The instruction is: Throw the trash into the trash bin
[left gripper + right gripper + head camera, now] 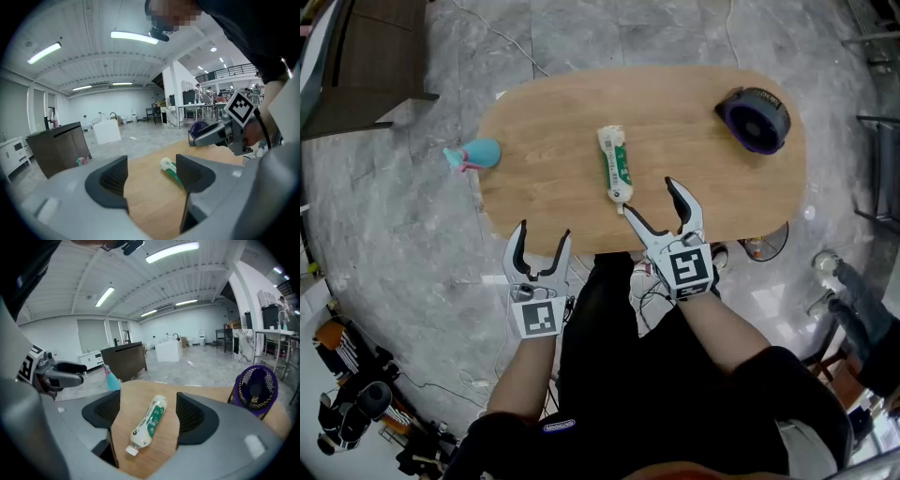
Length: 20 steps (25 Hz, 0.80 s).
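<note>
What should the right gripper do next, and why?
Probably ease the right gripper forward until its open jaws straddle the bottle, ready to close. The bottle lies flat on the table, untouched, cap end nearest, lined up between the jaws in the right gripper view.

The pale wooden oval tabletop [553,122] has a smooth, matt finish with a faint grain. The white-and-green squeeze bottle [616,164] looks like soft plastic, and its printed label is slightly glossy. The grey marbled stone floor [394,216] is polished and shines under the lights. The left claw [544,231] and the right claw [650,197] are matt grey plastic, and their dark pads [190,416] are finely ribbed.
</note>
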Motion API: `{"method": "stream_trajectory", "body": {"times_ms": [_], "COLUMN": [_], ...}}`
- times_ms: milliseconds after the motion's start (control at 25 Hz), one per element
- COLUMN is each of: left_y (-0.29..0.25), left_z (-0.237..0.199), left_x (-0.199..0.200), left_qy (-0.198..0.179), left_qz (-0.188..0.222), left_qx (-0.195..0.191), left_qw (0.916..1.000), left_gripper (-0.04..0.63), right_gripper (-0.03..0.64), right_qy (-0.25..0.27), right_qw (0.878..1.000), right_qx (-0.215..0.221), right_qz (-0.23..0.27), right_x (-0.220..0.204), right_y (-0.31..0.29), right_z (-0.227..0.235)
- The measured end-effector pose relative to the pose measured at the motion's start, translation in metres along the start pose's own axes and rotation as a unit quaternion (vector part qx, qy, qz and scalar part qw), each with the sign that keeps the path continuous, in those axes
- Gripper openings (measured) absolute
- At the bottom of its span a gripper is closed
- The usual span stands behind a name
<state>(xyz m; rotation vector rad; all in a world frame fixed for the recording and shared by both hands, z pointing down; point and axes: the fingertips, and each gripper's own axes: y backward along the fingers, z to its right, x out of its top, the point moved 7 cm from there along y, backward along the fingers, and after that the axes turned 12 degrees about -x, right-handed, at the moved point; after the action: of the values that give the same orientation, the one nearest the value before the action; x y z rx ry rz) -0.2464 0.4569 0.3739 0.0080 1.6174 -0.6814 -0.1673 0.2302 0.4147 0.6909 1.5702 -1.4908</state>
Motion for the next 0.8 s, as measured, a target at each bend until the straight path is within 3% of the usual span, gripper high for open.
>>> {"method": "stream_trajectory", "body": {"times_ms": [440, 800], "left_y": [0.017, 0.013], "left_z": [-0.058, -0.072], "left_x": [-0.034, -0.044], "left_qy": [0.025, 0.028], "left_qz": [-0.025, -0.033], "left_qx": [0.007, 0.004], "left_qw": [0.9994, 0.9991], "left_gripper": [0.330, 0.330], "right_gripper": [0.408, 0.414], "right_qy": [0.004, -0.003], "right_qw": [0.990, 0.983], "right_qx": [-0.026, -0.033], "right_qz": [-0.136, -0.178], "right_x": [-0.077, -0.095], "right_y": [-0.094, -0.124], "right_z": [-0.035, -0.040]}}
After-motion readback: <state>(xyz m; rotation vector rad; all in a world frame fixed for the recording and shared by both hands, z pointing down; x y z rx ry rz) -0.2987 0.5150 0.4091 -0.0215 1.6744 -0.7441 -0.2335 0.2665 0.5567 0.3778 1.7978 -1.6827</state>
